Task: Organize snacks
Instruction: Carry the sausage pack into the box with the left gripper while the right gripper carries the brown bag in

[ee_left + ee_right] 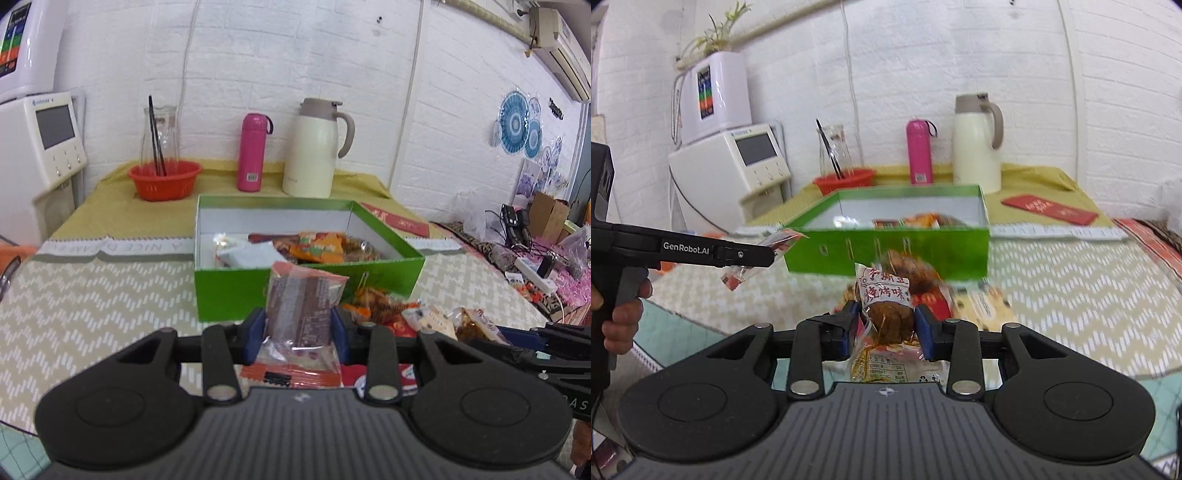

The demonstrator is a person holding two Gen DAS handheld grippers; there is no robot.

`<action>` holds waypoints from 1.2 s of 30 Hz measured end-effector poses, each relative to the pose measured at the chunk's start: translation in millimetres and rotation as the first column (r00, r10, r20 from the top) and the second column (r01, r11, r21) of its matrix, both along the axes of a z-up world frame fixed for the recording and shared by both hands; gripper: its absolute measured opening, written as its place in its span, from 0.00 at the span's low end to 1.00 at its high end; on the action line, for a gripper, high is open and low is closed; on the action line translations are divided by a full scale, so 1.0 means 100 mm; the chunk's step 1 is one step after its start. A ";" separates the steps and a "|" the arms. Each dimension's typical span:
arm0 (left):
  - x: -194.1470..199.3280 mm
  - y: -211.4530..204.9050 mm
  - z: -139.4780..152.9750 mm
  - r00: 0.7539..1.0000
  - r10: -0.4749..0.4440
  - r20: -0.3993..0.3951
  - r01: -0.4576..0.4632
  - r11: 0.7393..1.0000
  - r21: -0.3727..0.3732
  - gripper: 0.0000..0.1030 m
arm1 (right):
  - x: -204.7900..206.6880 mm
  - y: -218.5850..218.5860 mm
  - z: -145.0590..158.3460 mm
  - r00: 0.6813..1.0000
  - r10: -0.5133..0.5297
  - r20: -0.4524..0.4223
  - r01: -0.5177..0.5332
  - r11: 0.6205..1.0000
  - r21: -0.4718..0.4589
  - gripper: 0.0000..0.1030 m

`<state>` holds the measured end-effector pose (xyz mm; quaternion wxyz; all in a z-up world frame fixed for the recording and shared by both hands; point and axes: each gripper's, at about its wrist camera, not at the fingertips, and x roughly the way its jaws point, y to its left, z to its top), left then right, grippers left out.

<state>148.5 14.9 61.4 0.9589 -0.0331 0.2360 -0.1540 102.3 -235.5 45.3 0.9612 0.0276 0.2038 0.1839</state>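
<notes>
My left gripper (298,334) is shut on a clear snack packet with a dark brown filling (301,310), held just in front of the green box (306,282). The box is open and holds several snack packets (317,247). My right gripper (886,328) is shut on a brown snack in a clear wrapper with a red-lettered label (886,299), also short of the green box (923,254). The left gripper (753,254) with its packet (775,242) shows at the left of the right wrist view. Loose snacks (424,317) lie on the table right of my left gripper.
Behind the box stand an orange basket with a glass jug (164,179), a pink bottle (253,151) and a cream thermos jug (314,147). A red envelope (1049,208) lies at the back right. A white appliance (738,166) stands left of the table.
</notes>
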 end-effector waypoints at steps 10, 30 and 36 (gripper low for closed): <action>0.52 0.02 0.34 0.996 0.081 0.036 -0.079 0.995 -0.059 0.34 | 0.64 -0.02 0.26 0.998 -0.042 0.053 0.039 0.997 0.060 0.58; 1.47 -0.03 0.01 0.993 0.099 -0.060 -0.100 0.995 -0.019 0.45 | 1.66 0.23 -0.07 0.997 -0.079 0.019 0.079 0.997 -0.021 0.62; 1.35 0.00 -0.02 0.987 0.159 0.007 -0.159 0.985 -0.065 0.92 | 1.53 0.26 -0.11 0.993 -0.059 0.105 0.065 0.997 -0.049 1.00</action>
